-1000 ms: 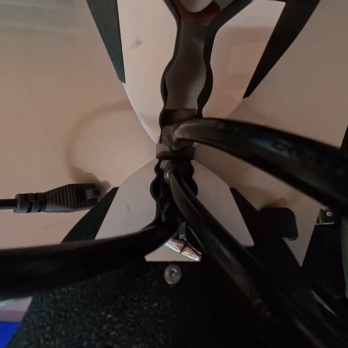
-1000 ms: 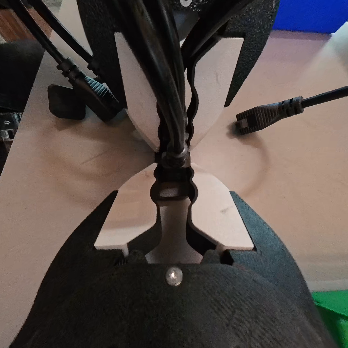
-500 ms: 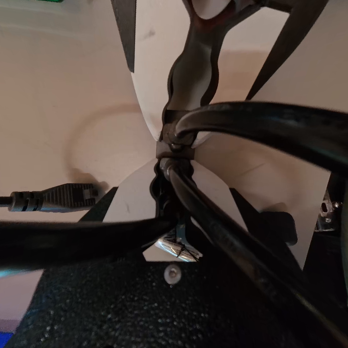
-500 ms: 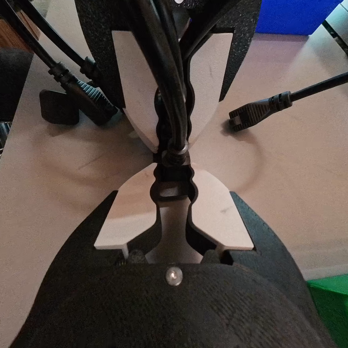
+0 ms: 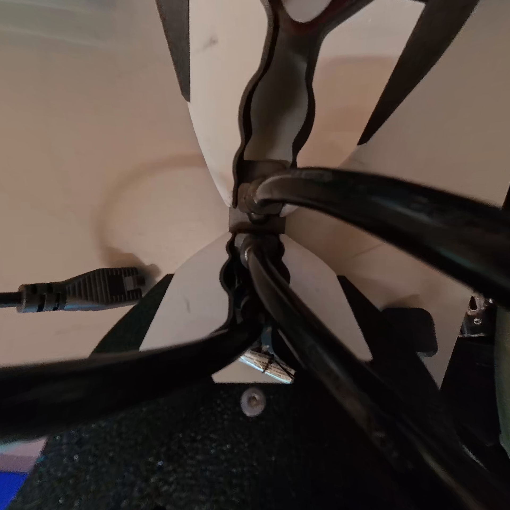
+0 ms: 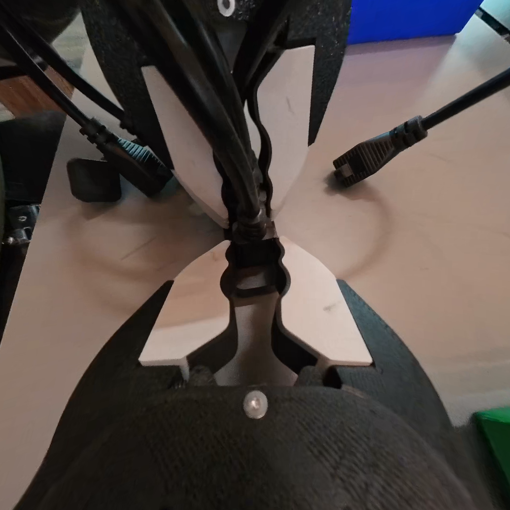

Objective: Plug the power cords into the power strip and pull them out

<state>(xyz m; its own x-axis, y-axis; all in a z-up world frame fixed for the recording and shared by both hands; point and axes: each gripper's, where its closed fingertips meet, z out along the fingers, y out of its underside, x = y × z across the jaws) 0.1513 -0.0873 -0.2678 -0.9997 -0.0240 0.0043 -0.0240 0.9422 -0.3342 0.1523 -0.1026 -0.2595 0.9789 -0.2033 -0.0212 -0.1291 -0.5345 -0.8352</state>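
Both grippers meet tip to tip over a pale table [image 5: 69, 138]. My left gripper [image 5: 256, 240] is shut on the plug end [image 5: 244, 247] of thick black power cords [image 5: 317, 331] that run back between its fingers. My right gripper [image 6: 255, 244] is shut on a small black connector block [image 6: 254, 256]. The plug's ribbed neck [image 6: 249, 227] butts against that block. In the left wrist view the right gripper's white fingers [image 5: 215, 110] come down from the top. In the right wrist view the left gripper's fingers [image 6: 287, 124] do the same. No power strip body is clearly in view.
A loose black cord connector [image 6: 358, 162] lies on the table, also in the left wrist view [image 5: 105, 289]. Another ribbed plug [image 6: 132, 157] and a black block [image 6: 93, 179] lie at the left table edge. A blue object [image 6: 414, 19] and a green one [image 6: 494, 441] stand at the sides.
The grippers stay tip to tip on the same parts. Both views have shifted slightly, and the thick cords at the left gripper have swayed.
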